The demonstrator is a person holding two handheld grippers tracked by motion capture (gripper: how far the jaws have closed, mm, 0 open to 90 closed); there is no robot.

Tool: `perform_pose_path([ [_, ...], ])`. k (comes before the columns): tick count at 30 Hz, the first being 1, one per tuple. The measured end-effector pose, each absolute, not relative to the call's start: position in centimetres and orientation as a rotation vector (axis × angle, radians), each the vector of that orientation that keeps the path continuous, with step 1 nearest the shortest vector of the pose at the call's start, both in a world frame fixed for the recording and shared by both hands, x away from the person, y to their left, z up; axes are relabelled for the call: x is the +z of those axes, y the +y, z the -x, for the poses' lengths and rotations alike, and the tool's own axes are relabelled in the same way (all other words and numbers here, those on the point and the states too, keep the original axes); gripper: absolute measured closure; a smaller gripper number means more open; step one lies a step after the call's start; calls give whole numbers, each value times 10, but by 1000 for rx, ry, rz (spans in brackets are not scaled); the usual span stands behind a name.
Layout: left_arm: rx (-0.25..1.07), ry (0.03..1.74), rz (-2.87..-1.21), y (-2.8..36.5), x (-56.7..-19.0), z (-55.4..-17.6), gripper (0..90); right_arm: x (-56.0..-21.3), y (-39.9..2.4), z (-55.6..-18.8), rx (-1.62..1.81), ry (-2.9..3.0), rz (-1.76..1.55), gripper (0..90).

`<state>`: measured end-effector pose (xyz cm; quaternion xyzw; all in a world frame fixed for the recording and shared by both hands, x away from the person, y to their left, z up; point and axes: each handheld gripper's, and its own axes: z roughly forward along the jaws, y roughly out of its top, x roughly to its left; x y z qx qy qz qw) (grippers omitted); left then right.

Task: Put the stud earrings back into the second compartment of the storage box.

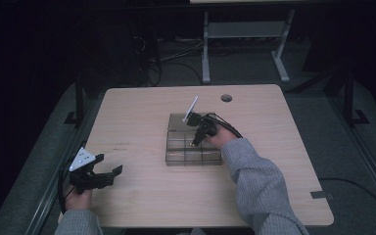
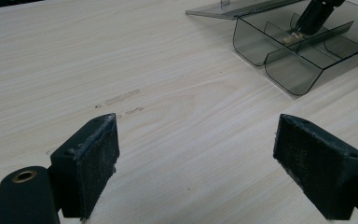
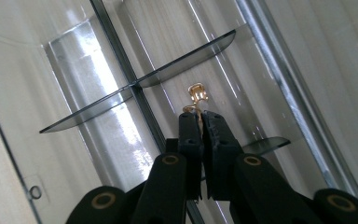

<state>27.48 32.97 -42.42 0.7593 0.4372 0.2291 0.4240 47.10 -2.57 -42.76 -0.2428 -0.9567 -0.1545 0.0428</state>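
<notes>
My right gripper [image 3: 199,119] pinches a small gold clip [image 3: 197,94] in closed fingers, over a compartment of the clear divided box [image 1: 176,156]. My left gripper [image 2: 198,161] rests wide open, holding nothing, above the tabletop [image 1: 137,122].

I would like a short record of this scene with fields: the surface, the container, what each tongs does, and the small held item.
surface: light wooden table
container: clear smoky plastic organizer box with divided compartments, lid open
left tongs: jaws wide open, nothing between them, near the table's left front corner, apart from the box
right tongs: shut on a small gold metal piece, tips down inside a compartment of the box
small gold metal piece: sticks out past the jaw tips; exact kind too small to tell
</notes>
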Motion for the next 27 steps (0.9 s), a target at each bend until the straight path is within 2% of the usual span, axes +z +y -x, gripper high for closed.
perform_pose_path([
  [16, 573, 1093, -1902, 329, -424, -275, 140, -421, -31, -470, -514, -2936, 761, 803],
  [27, 574, 1095, -1900, 329, -424, -274, 140, -398, -58, -460, -644, -2903, 763, 713],
])
